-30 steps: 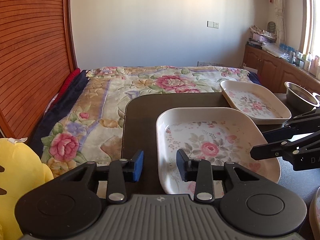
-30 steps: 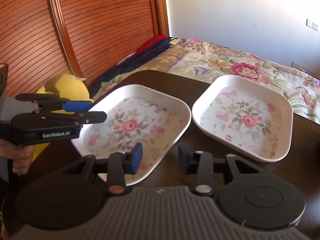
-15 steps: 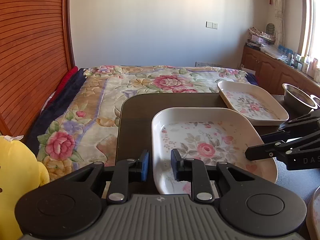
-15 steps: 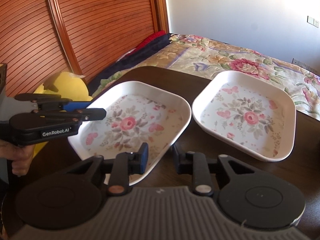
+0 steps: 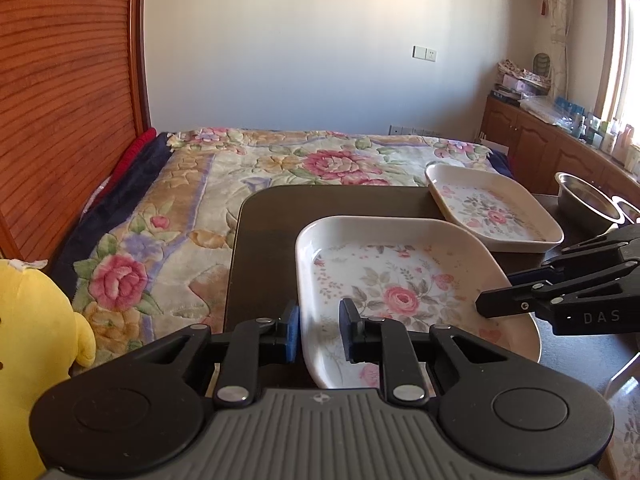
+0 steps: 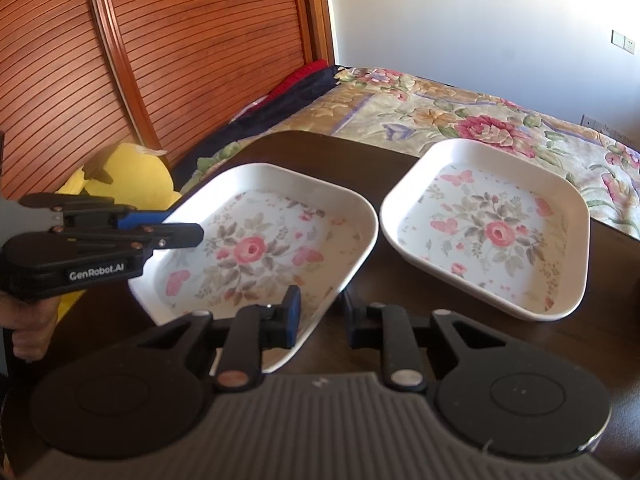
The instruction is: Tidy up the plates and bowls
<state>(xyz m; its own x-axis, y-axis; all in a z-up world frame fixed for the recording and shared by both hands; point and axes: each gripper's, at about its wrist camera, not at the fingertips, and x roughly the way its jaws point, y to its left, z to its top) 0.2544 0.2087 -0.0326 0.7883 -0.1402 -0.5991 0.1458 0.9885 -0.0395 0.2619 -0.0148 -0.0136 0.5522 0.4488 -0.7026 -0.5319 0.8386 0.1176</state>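
Observation:
Two white square plates with a rose print lie on the dark table (image 5: pixel 272 216). My left gripper (image 5: pixel 320 332) is shut on the left rim of the near plate (image 5: pixel 400 280), one pad outside and one inside. From the opposite side my right gripper (image 6: pixel 320 318) straddles the near plate's (image 6: pixel 256 248) rim; its jaws are closing and the pads meet the rim. Each gripper shows in the other's view, the right gripper (image 5: pixel 496 292) at the plate's right corner and the left gripper (image 6: pixel 182 226) at its left edge. The far plate (image 5: pixel 492 208) (image 6: pixel 496 232) sits untouched just beyond.
A steel bowl (image 5: pixel 584 196) stands at the table's far right, with a second one (image 5: pixel 628 208) partly showing beside it. A flowered bed (image 5: pixel 280 168) borders the table's far edge. A yellow plush toy (image 6: pixel 124 172) sits to the left, and a hand (image 6: pixel 24 332) holds the left gripper.
Both grippers have narrowed from wide open down onto the near plate's rim. Neither hand has shifted much, and the plate lies where it was.

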